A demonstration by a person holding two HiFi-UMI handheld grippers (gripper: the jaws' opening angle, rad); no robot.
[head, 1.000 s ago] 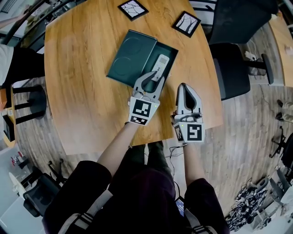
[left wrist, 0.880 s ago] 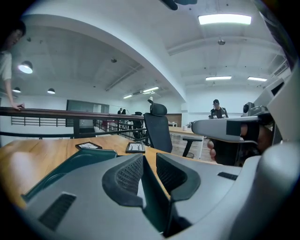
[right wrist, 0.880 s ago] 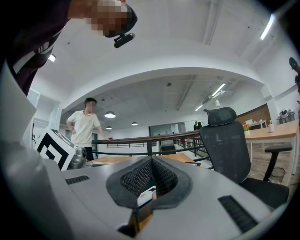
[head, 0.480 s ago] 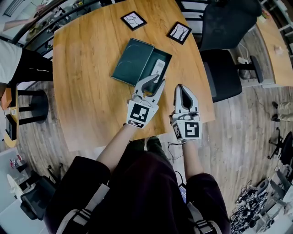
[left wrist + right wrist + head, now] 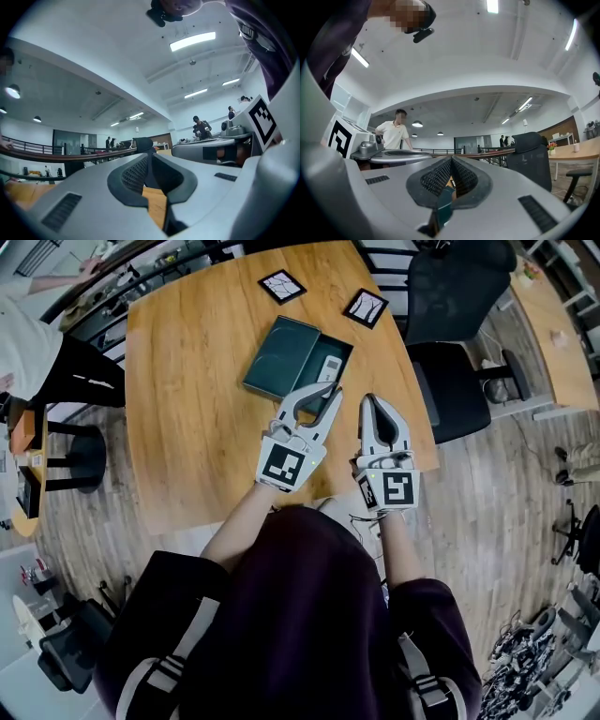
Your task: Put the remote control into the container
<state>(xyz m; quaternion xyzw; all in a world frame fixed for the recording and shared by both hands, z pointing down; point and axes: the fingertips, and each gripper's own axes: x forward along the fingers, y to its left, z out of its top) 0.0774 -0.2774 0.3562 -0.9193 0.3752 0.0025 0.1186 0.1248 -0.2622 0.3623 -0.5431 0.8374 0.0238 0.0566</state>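
Head view: a slim white remote control (image 5: pixel 328 368) lies inside the dark green rectangular container (image 5: pixel 343 353) toward the wooden table's (image 5: pixel 187 409) far right edge, so the task looks done; left gripper (image 5: pixel 330 390) view: ribbed pads (image 5: pixel 133 173) pressed together, empty; right gripper (image 5: pixel 372 401) view: likewise clenched on nothing.

a round-cornered wooden counter (image 5: pixel 197 409) stands on a pale plank floor (image 5: pixel 487 484). near its far edge lie two black square coasters with white crack patterns, one (image 5: pixel 281 285) left of the other (image 5: pixel 366 307), apart from each other. a black office chair (image 5: pixel 455 315) sits at the counter's right side, and a second wooden table (image 5: pixel 558 334) shows further right. at the left a person in a white shirt (image 5: pixel 28 343) stands near a black stool (image 5: pixel 80 460). long ceiling lights (image 5: pixel 192 41) glow overhead.
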